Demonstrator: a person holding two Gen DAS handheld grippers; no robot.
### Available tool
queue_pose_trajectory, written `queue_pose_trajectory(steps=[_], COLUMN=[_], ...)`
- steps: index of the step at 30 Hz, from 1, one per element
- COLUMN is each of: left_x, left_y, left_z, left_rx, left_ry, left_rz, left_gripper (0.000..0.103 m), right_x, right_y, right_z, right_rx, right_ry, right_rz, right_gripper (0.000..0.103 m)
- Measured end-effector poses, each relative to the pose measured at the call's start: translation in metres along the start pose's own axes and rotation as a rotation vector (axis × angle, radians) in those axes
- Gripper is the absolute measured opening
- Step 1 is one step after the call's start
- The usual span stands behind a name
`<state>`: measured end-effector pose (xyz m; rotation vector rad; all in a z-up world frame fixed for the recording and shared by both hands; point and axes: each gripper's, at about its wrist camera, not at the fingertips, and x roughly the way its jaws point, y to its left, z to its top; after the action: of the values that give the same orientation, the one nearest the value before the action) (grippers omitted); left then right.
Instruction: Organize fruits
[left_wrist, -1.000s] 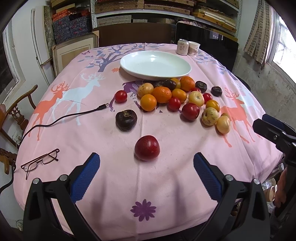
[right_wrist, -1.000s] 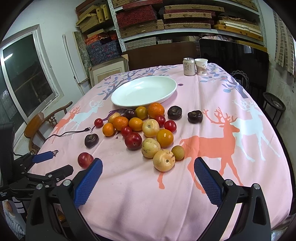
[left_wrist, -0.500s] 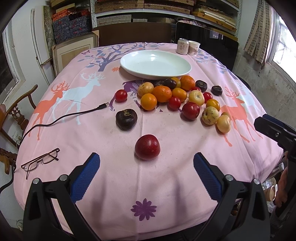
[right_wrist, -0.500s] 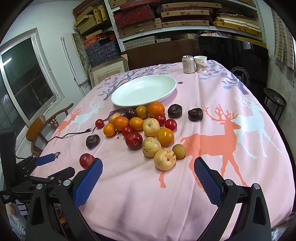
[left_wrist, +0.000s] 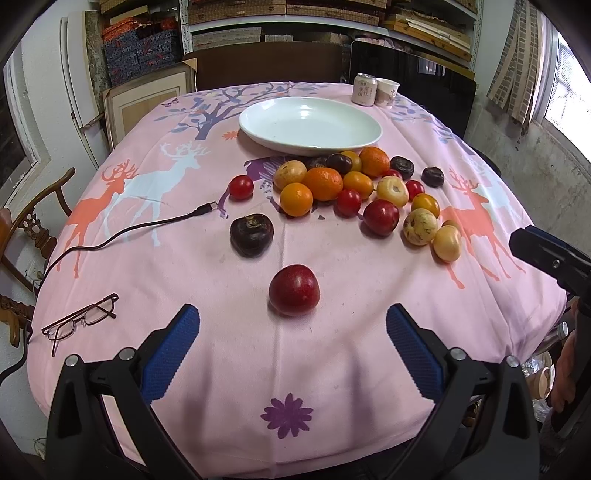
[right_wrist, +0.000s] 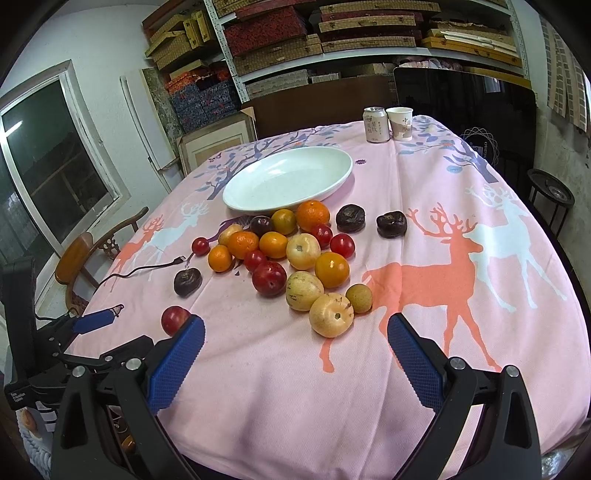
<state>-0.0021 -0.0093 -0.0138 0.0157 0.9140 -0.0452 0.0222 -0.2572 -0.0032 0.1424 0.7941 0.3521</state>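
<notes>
Shelves stacked with flat boxes stand behind a round tabletop (left_wrist: 207, 369) draped in a pink cloth printed with deer. Near its far edge sits an empty white plate (left_wrist: 310, 125), with a can (left_wrist: 364, 89) and a paper cup (left_wrist: 386, 92) behind it. Just in front of the plate, a pile of fruits (left_wrist: 354, 192) in orange, red, yellow and dark purple spreads toward the tabletop's right edge.

One red plum (left_wrist: 294, 290) lies alone close to the near edge, directly ahead of the left claw (left_wrist: 293, 354), whose blue pads are spread wide and hold nothing. A dark purple fruit (left_wrist: 252, 235) rests just beyond that plum.

The right claw (right_wrist: 295, 356) is likewise spread and empty, and a yellow fruit (right_wrist: 331, 314) at the pile's near end lies just ahead of it.

Only the left wrist view shows the eyeglasses (left_wrist: 79, 320) by the near left edge and the whole length of a black cable (left_wrist: 122, 236). Only the right wrist view shows the two dark fruits (right_wrist: 391, 224) clearly apart at the pile's far right, and the left claw from the side.
</notes>
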Motion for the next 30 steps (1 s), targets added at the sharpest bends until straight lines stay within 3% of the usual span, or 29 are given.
queue_pose_trajectory(steps=[30], left_x=[0.014], left_y=[0.003], left_z=[-0.004], left_rx=[-0.012], left_ry=[0.038], left_rz=[-0.007], left_gripper=[0.099], right_x=[0.008], right_y=[-0.008], right_z=[-0.003], right_rx=[0.036], right_ry=[0.03], right_rz=[0.006], right_gripper=[0.1])
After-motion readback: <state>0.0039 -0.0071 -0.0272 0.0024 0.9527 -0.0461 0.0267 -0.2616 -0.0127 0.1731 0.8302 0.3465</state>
